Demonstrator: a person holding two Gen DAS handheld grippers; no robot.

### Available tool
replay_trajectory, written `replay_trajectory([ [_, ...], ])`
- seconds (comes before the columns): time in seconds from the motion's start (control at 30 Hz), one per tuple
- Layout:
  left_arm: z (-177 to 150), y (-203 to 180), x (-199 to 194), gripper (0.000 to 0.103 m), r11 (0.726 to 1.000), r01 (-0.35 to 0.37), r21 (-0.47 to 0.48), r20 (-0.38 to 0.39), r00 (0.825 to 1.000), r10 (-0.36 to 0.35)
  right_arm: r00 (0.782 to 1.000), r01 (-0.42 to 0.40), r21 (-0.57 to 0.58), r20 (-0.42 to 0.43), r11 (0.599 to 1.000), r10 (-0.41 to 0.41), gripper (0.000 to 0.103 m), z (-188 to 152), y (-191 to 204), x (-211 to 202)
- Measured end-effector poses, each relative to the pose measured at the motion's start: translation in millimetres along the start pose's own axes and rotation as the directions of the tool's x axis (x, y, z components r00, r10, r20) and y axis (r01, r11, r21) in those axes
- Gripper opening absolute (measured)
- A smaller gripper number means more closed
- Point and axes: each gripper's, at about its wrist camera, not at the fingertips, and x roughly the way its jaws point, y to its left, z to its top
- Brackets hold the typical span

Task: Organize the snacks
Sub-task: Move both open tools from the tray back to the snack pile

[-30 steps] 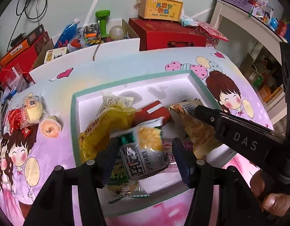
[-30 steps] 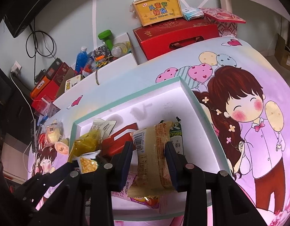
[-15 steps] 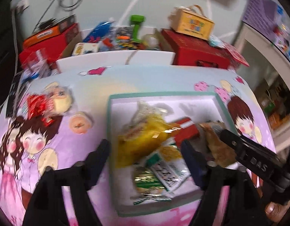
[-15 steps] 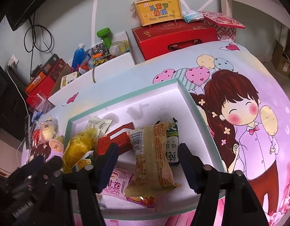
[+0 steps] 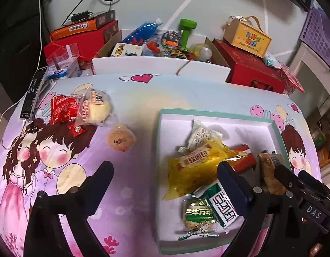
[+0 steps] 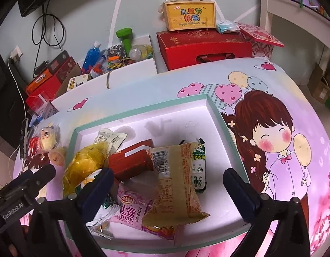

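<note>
Snacks lie heaped in a shallow white tray with a teal rim (image 6: pixel 143 109), which sits on the cartoon-printed worktop (image 5: pixel 143 94). In my right wrist view the tan wrapped bar (image 6: pixel 177 180) lies in the lower middle of the frame, resting on a pink wafer-roll pack (image 6: pixel 130 212), with a green biscuit pack (image 6: pixel 199 169) just beside it on the right and a red box (image 6: pixel 130 162) to its left. A yellow bread bag (image 6: pixel 83 167) fills the tray's left part. My right gripper (image 6: pixel 165 186) has its fingers spread wide and still opening; the tan bar lies between them, touched by neither.

In my left wrist view, my left gripper (image 5: pixel 165 175) is also spread and opening. Its left finger (image 5: pixel 100 177) hangs over bare worktop outside the tray, the right one over the tray beside a green-and-white packet (image 5: pixel 222 205). Nothing is pinched.

More snacks wait outside the tray at the left of this view: a cream bun in clear wrap (image 5: pixel 96 107), a red packet (image 5: pixel 62 109) touching it, and a small jelly cup (image 5: pixel 121 137) nearer the tray.
</note>
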Motion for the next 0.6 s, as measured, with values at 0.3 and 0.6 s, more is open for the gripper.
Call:
replay_trajectory([
  [0.3,2,14,-1,0.100,0.999,0.011,-0.040,0.011,1.000,-0.010,1.000,-0.011,-0.027,0.011,1.000,0.012,0.103,0,9,-2],
  [0.6,2,31,-5,0.100,0.998,0.019,-0.063,0.037,0.999,-0.017,0.998,-0.045,-0.068,0.050,0.997,0.048,0.103,0,27,-12],
])
